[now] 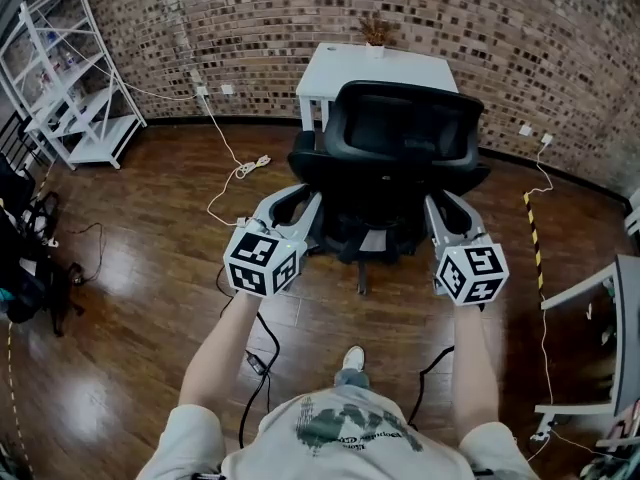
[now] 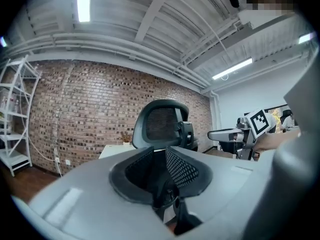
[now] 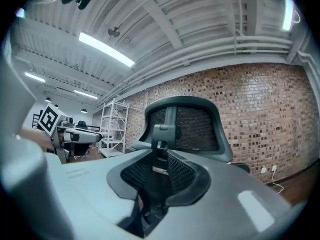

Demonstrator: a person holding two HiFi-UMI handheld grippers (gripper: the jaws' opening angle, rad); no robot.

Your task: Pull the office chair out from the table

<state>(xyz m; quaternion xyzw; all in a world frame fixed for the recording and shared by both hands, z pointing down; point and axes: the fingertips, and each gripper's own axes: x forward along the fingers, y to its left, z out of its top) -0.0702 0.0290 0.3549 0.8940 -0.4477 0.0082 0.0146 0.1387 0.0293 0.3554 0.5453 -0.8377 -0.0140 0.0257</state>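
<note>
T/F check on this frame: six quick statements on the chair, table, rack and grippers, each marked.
1. The office chair is black. True.
2. The table stands against the brick wall. True.
3. The shelving rack is at the head view's right. False: it is at the left.
4. The table top is bare. False: a small plant sits at its wall edge.
5. Only one gripper reaches toward the chair. False: the left gripper and the right gripper both point at it, one to each side.
6. The chair's backrest is turned toward the person. True.
</note>
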